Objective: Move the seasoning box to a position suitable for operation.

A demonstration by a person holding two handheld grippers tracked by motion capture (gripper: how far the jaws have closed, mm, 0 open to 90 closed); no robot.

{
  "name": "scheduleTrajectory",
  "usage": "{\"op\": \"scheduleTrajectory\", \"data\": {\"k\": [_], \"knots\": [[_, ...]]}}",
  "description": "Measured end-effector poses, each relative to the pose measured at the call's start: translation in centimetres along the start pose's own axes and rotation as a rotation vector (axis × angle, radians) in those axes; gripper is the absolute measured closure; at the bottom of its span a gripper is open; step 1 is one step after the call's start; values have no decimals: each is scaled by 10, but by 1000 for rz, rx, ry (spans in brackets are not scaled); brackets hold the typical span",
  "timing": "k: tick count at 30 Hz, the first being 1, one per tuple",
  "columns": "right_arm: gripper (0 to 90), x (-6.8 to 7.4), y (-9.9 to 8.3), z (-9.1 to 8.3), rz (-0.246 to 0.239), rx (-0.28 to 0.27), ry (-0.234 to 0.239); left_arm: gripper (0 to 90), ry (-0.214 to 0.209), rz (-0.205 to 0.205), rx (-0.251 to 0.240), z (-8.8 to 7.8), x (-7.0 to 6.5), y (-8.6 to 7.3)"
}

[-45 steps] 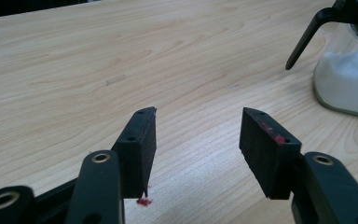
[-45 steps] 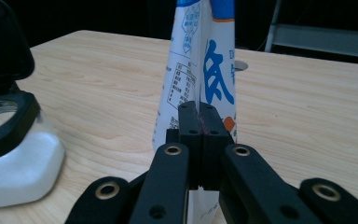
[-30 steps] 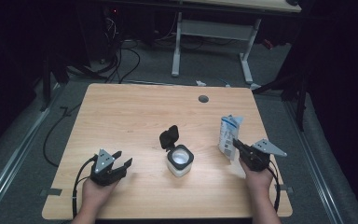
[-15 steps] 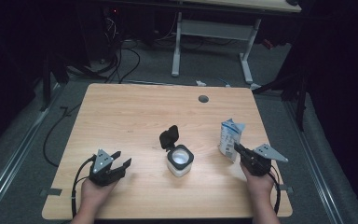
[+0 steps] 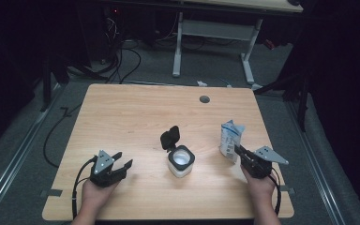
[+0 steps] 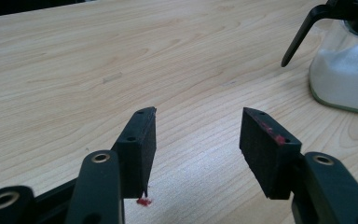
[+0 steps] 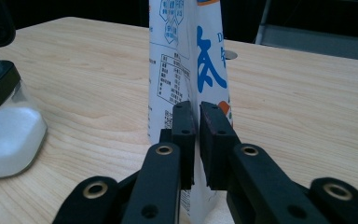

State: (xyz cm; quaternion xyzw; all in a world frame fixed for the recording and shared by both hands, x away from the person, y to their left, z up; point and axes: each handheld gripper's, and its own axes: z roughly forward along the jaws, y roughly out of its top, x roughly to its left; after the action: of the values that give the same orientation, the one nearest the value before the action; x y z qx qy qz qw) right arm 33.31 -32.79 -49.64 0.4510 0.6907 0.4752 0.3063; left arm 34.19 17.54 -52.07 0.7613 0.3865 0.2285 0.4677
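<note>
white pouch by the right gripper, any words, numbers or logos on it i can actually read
Large blue characters on the white pouch: partly cut off and hidden by the fold, not readable as a word; one looks like a "D".
Table of small black print on its left face: too small to read.
Blue badge-like marks near its top: blurred, unreadable.
Glass jar of white powder: no text to be seen.
</note>
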Motion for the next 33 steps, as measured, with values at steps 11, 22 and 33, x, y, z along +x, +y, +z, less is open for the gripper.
{"op": "scheduleTrajectory", "data": {"k": [11,22,33], "knots": [[699,4,2,3,-2,3,-12,463,0,1,-3,0,-1,0],[549,4,3,5,14,7,-23,463,-2,1,-2,0,-1,0],[462,10,0,-3,-4,23,-81,440,-24,-20,5,2,-3,3]]}}
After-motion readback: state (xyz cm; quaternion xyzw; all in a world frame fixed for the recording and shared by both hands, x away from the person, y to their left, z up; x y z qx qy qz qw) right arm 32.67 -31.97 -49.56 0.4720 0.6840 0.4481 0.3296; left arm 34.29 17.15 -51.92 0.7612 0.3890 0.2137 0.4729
